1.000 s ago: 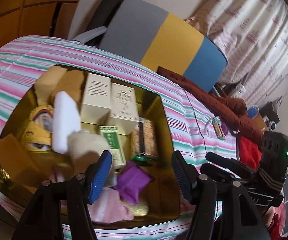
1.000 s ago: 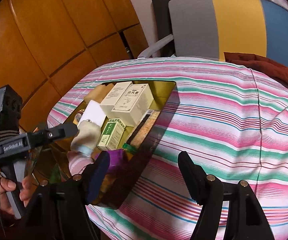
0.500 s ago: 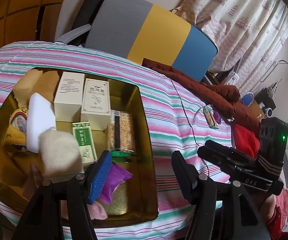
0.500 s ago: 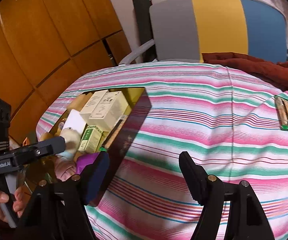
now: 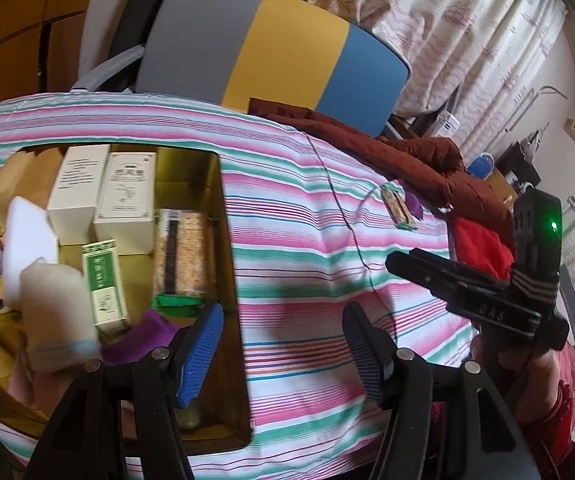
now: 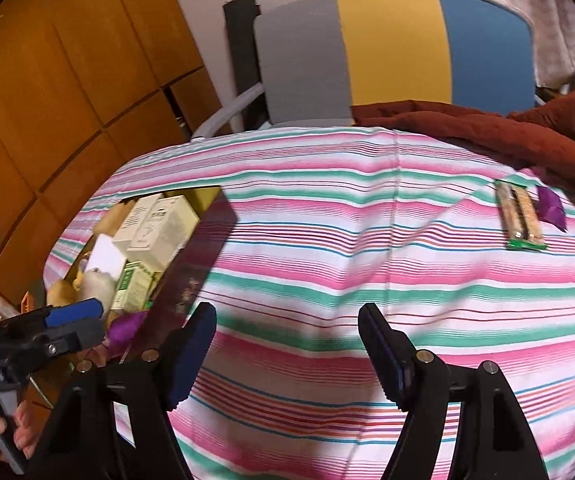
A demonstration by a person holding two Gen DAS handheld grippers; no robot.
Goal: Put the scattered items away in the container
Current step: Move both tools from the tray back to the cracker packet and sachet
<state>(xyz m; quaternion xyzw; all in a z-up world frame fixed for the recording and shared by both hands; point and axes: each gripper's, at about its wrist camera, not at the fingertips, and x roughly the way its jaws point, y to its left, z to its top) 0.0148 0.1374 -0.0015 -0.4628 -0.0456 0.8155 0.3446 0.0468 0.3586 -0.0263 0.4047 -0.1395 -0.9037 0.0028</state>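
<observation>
A gold-lined box (image 5: pixel 225 248) sits sunk in the striped cloth, holding white cartons, a green carton, a snack bar, a purple packet and soft items. Its dark outer wall (image 6: pixel 195 268) shows in the right wrist view. My left gripper (image 5: pixel 283 346) is open and empty over the box's right edge. My right gripper (image 6: pixel 287 344) is open and empty above bare striped cloth. Far right on the cloth lie a loose snack bar (image 6: pixel 521 220) (image 5: pixel 397 208) and a purple packet (image 6: pixel 551 208) (image 5: pixel 415 206). Each gripper shows in the other's view: right (image 5: pixel 467 292), left (image 6: pixel 71 320).
A rust-red garment (image 6: pixel 527 132) is heaped at the cloth's far right, just behind the loose items. A thin cable (image 5: pixel 351 232) runs across the cloth. A grey, yellow and blue chair back (image 6: pixel 391 48) stands behind the table, with wooden panels (image 6: pixel 67 80) on the left.
Both grippers have moved to the right, so the box has slid leftwards in both views. The snack bar and purple packet have come into the right wrist view.
</observation>
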